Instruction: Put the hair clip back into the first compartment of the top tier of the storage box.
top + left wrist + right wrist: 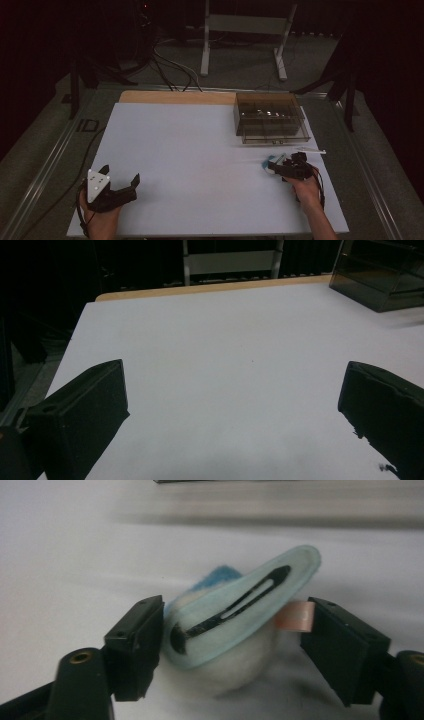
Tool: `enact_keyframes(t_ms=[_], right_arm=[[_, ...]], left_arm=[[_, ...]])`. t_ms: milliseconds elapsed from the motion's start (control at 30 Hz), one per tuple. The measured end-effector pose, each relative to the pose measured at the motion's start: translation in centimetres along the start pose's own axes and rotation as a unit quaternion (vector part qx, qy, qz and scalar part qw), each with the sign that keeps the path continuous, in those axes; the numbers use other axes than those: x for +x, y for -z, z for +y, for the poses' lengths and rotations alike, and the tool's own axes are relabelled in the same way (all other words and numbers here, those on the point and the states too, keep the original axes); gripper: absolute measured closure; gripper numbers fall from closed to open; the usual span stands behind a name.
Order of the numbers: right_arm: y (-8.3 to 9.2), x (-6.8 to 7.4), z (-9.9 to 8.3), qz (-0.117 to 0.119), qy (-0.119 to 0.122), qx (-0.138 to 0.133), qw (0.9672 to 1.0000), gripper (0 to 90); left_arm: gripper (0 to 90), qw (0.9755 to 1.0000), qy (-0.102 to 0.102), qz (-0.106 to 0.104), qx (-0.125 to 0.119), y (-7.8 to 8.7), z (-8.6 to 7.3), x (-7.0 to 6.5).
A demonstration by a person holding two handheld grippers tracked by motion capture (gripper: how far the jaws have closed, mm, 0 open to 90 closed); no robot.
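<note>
- While the right gripper (232,635) has its jaws spread, the felt hair clip (235,617) lies between them, touching the left pad.
- Left gripper (235,405) jaws are spread over bare table (225,340).

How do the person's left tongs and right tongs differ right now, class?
The left tongs have nothing between their jaws; the right tongs have a felt hair clip between theirs. The left jaws stand wider apart than the right ones. Both are black, hand-held, low over the white table.
</note>
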State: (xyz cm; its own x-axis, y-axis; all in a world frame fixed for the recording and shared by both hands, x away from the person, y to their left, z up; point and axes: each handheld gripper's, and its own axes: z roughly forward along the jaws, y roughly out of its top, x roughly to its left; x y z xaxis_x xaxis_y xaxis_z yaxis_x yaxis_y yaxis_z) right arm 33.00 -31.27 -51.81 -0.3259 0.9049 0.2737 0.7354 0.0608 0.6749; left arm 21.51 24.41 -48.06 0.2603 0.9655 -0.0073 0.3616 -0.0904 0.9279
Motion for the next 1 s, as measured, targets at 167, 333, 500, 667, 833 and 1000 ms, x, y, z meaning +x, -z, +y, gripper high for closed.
enact_keyframes(t_ms=[167,333,500,667,833,1000], right_arm=[[0.1,0.1,0.1,0.008,0.009,0.001,0.9999,34.1],[0.1,0.6,0.0,0.016,0.023,0.008,0.9996,42.2],[0.2,1.1,-0.1,0.014,0.034,0.013,0.9992,47.2],[0.3,1.2,-0.1,0.013,0.031,0.011,0.9994,49.6],[0.5,1.2,-0.1,0.010,0.024,0.007,0.9996,49.9],[0.6,1.2,-0.2,0.010,0.017,0.002,0.9998,50.0]], left_arm=[[1.1,1.0000,-0.002,0.000,0.001,0.0,0.0,-0.1],[1.1,1.0000,-0.001,0.000,0.001,0.0,0.0,-0.1],[1.1,1.0000,-0.002,0.000,0.001,0.0,0.0,-0.1],[1.1,1.0000,-0.001,0.000,0.000,0.0,0.0,-0.1],[1.1,1.0000,-0.001,0.000,0.000,0.0,0.0,-0.1],[1.1,1.0000,-0.003,0.000,0.002,0.0,0.0,-0.1]])
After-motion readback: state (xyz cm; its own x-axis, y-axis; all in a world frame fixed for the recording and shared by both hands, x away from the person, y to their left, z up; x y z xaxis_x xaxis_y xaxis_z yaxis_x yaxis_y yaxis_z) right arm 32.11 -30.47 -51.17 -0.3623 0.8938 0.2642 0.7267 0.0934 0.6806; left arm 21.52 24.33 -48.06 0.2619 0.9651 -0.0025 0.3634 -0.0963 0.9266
